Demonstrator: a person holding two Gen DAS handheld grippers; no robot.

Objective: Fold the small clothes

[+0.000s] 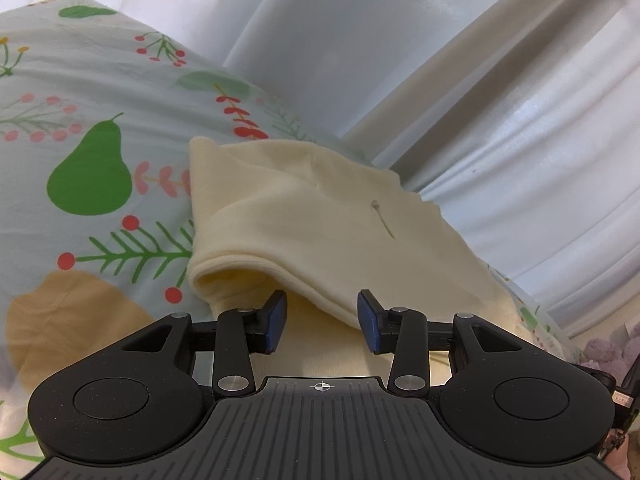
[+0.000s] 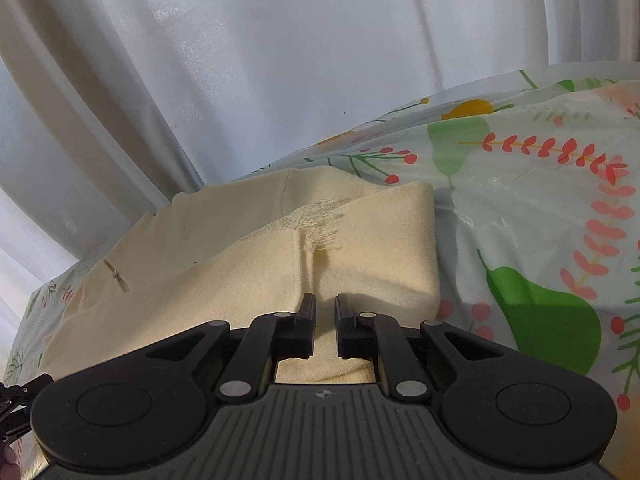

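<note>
a cream garment (image 1: 304, 216) lies already doubled over on the patterned sheet (image 1: 92, 168), just ahead of both tongs. the left tongs (image 1: 322, 320) stand released, fingers spread either side of the folded edge, probably ready to catch it. the right tongs (image 2: 325, 322) are nearly closed above a seam with nothing visibly between them, likely steadying the layers.

both wrist views sit low and close over the cream garment (image 1: 320, 208) (image 2: 248, 264), facing the curtain (image 1: 400, 40) (image 2: 280, 60).
</note>
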